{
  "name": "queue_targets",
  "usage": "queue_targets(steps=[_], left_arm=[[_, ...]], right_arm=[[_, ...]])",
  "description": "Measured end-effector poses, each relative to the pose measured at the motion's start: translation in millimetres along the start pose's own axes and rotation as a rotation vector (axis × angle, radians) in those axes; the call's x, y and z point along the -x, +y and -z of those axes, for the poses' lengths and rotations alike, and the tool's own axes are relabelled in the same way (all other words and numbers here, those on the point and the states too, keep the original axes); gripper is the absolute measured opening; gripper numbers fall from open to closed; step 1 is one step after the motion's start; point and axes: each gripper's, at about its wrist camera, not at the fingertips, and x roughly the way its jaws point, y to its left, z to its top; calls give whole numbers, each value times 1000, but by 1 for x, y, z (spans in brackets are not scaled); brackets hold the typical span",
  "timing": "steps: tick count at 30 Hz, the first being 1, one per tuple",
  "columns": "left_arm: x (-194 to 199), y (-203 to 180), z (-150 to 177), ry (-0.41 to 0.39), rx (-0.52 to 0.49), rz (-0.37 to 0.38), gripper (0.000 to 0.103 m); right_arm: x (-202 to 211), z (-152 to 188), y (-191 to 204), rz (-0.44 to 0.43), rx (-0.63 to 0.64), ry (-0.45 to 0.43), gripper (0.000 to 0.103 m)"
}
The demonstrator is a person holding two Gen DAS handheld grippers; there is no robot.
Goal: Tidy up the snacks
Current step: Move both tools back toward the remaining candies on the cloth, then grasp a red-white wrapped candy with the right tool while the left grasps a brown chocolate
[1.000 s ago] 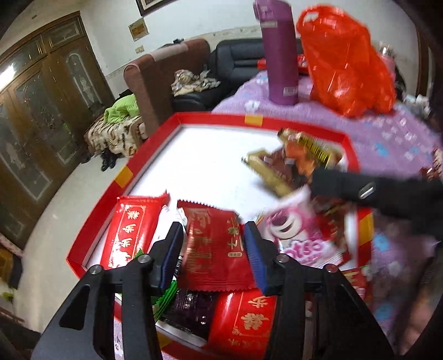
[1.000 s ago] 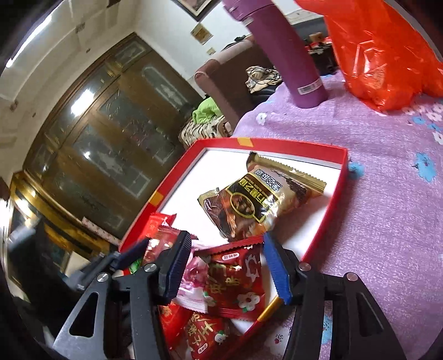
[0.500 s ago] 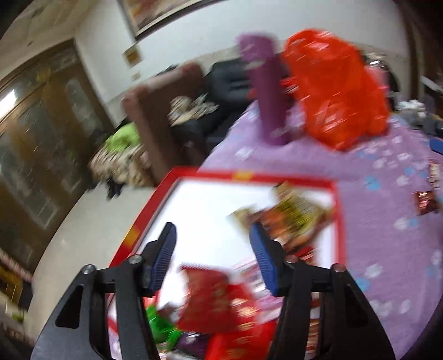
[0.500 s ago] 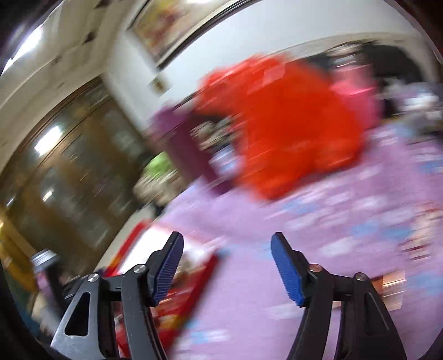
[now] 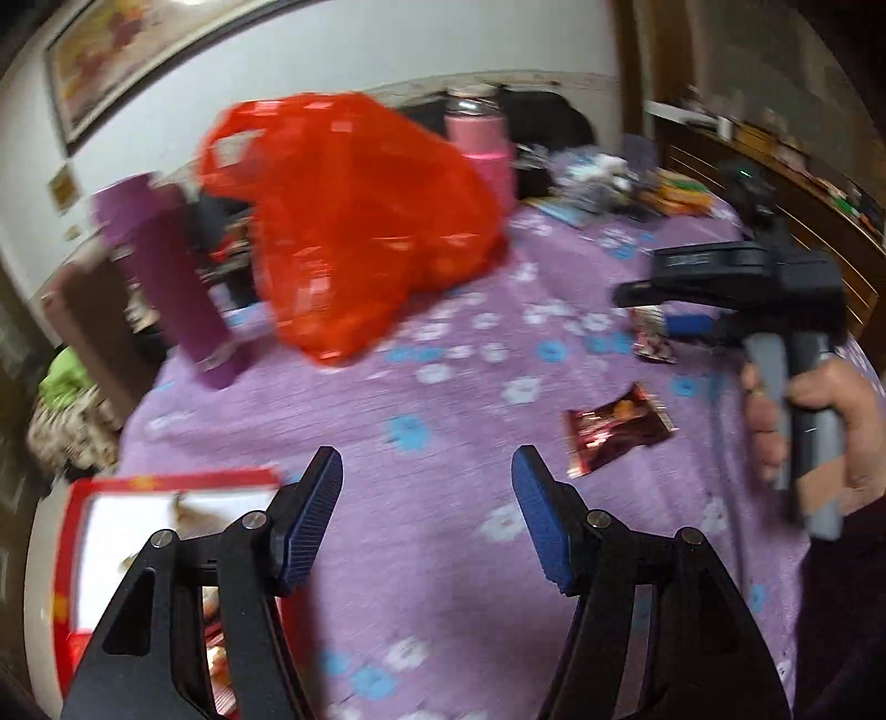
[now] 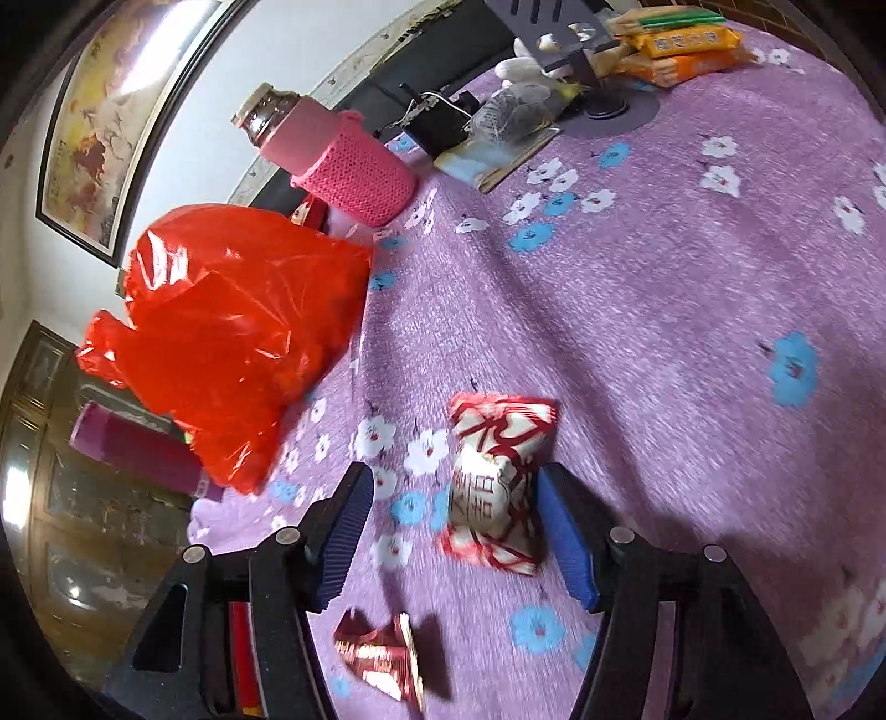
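My left gripper is open and empty above the purple flowered cloth. The red tray with snacks sits at its lower left. A dark red snack packet lies on the cloth to the right. My right gripper is open, with a red-and-white snack packet lying on the cloth between its fingers, nearer the right one. A small shiny red packet lies below it. In the left wrist view the right gripper hovers over another packet.
A red plastic bag, a purple bottle and a pink bottle in a knitted sleeve stand on the table's far side. Orange snack packs and clutter lie at the far right end.
Both grippers have left the red tray and swung right over the cloth. The right gripper now straddles a red-and-white packet. Both stay open.
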Motion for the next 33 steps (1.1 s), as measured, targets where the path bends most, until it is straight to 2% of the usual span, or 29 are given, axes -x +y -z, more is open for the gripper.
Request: queue_targets(steps=[1, 2, 3, 4, 5, 8, 10, 13, 16, 18, 20, 22, 25, 26, 27, 28, 29, 33], left_arm=[[-4, -5, -2, -1, -18, 10, 63], [-10, -12, -4, -7, -51, 26, 63], [-16, -19, -7, -14, -91, 50, 63], [-19, -25, -9, -20, -122, 73, 63], [-22, -31, -10, -30, -154, 99, 63], [-27, -48, -11, -64, -272, 143, 63], [-29, -58, -12, -81, -339, 175, 63], [-41, -73, -13, -50, -451, 287, 63], [-52, -83, -13, -23, -541, 343, 63], [-62, -83, -17, -2, -558, 380, 63], [-71, -82, -22, 25, -560, 421, 62], [-81, -83, -27, 46, -570, 430, 62], [-85, -82, -30, 50, -562, 468, 63], [-86, -80, -30, 56, -546, 479, 61], [-86, -79, -30, 63, -528, 500, 50], [-86, -78, -29, 76, -505, 540, 44], [-86, -78, -27, 78, -492, 549, 39], [-83, -77, -22, 92, -415, 533, 37]], right_arm=[[-4, 0, 8, 53, 58, -23, 59], [-5, 4, 14, 93, 104, -35, 53], [-8, 6, 21, 159, 159, -50, 41], [-11, 8, 23, 226, 199, -66, 35], [-13, 9, 26, 263, 221, -75, 31], [-14, 8, 27, 318, 245, -87, 29], [-11, 5, 22, 285, 206, -71, 29], [-1, -7, 4, 135, 79, -33, 28], [12, -11, 0, 51, 27, -29, 28], [16, -14, -5, 0, -8, -16, 28], [17, -17, -11, -61, -54, 5, 28], [15, -18, -16, -106, -94, 24, 28], [13, -18, -18, -140, -119, 39, 28], [16, -15, -18, -144, -124, 38, 28], [17, -15, -17, -142, -125, 33, 28], [19, -14, -16, -139, -120, 26, 28], [20, -14, -15, -140, -116, 21, 28], [23, -11, -13, -149, -101, 15, 28]])
